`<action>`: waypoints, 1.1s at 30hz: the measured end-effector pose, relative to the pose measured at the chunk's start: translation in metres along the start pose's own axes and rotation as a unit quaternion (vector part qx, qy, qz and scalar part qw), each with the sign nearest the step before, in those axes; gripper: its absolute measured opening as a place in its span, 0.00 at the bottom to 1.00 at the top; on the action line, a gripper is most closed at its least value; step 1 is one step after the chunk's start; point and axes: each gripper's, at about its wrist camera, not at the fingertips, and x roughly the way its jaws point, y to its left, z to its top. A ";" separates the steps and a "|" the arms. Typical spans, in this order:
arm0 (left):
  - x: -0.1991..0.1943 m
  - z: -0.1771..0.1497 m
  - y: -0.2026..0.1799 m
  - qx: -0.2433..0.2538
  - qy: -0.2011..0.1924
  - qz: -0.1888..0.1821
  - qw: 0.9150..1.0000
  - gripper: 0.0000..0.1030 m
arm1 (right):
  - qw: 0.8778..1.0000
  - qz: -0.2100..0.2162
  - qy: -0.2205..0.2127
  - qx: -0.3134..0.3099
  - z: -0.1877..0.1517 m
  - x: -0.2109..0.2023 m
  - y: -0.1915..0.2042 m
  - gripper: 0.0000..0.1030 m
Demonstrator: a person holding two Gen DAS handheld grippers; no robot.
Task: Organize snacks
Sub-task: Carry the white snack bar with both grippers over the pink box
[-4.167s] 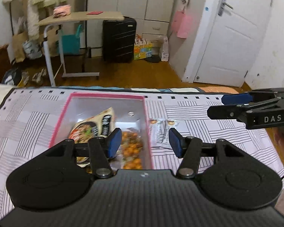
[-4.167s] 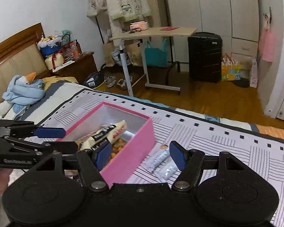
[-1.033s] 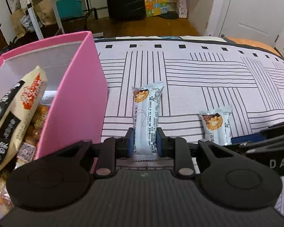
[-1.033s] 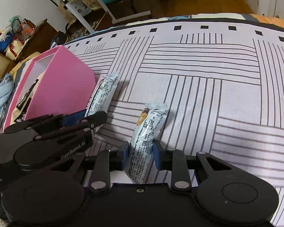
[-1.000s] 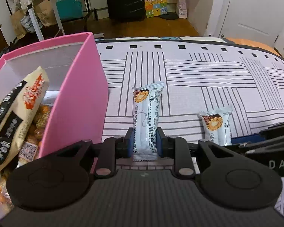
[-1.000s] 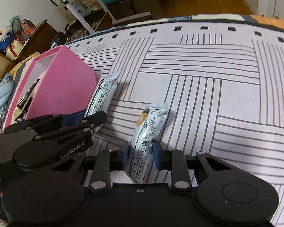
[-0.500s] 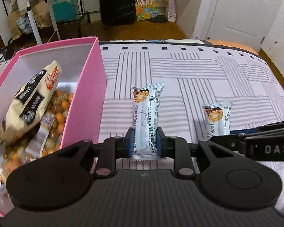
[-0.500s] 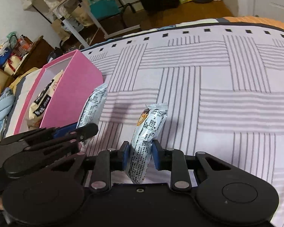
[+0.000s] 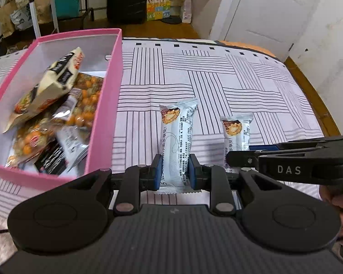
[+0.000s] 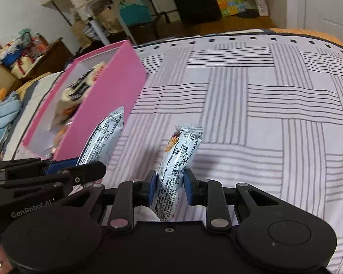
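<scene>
Now, from the left wrist, our left gripper (image 9: 173,171) clamps a snack bar (image 9: 178,141) above the bed (image 9: 240,86), right of the pink box (image 9: 107,105); we should clear its wall. From the right wrist, our right gripper (image 10: 168,188) clamps another snack bar (image 10: 178,159); we should follow without colliding.

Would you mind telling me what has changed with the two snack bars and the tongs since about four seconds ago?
Both tongs were open then, with the two bars lying on the bedspread beside the pink box. Now the left tongs are shut on one snack bar and the right tongs on the other bar, both lifted off the bedspread. The pink box and the snacks inside it stayed put.
</scene>
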 end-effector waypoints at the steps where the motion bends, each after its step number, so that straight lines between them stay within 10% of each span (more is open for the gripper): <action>1: -0.008 -0.005 0.002 0.001 -0.004 0.001 1.000 0.22 | 1.000 0.004 0.000 -0.002 -0.004 -0.003 0.004 0.30; 19: -0.129 -0.013 0.072 -0.043 -0.111 0.010 0.993 0.22 | 0.990 0.108 -0.025 -0.091 0.036 -0.044 0.112 0.30; 33: -0.055 0.048 0.137 -0.098 -0.091 -0.008 0.991 0.22 | 0.992 0.046 -0.043 -0.113 0.113 0.030 0.141 0.30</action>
